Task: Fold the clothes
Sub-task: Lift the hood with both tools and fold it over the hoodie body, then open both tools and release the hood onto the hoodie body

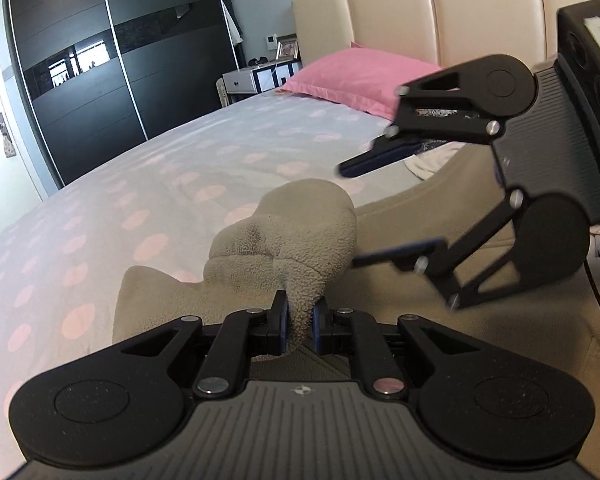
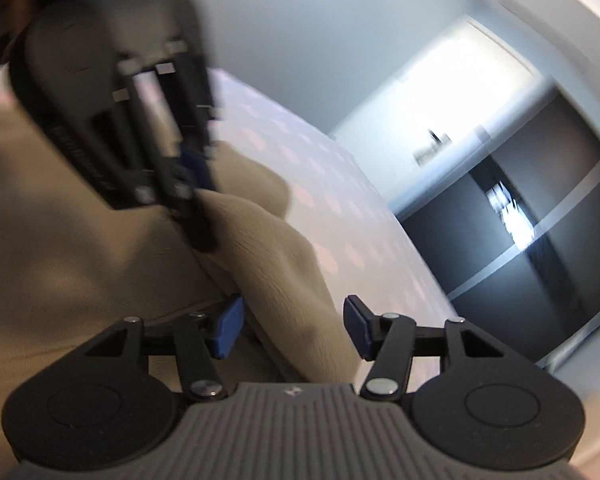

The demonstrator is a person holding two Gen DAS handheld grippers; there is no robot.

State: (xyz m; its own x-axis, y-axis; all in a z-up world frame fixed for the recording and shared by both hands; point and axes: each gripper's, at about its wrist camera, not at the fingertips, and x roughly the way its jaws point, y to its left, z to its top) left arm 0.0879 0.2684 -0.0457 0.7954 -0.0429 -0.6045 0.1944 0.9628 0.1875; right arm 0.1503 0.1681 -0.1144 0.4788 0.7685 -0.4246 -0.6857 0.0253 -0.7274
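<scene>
On bed: left gripper (image 1: 300, 320) pinches beige garment (image 1: 284, 236); right gripper (image 1: 350, 216) open, empty.

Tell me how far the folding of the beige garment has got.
Early stage. Done: the beige garment is spread on the bed, one part pulled up into a bunch. In hand: the left tool is shut on that bunch; the right tool stands open with cloth between its pads, not pinched. Left: no neat fold shows yet, so the folds and flattening remain. More clothes lie by the pillow.
</scene>
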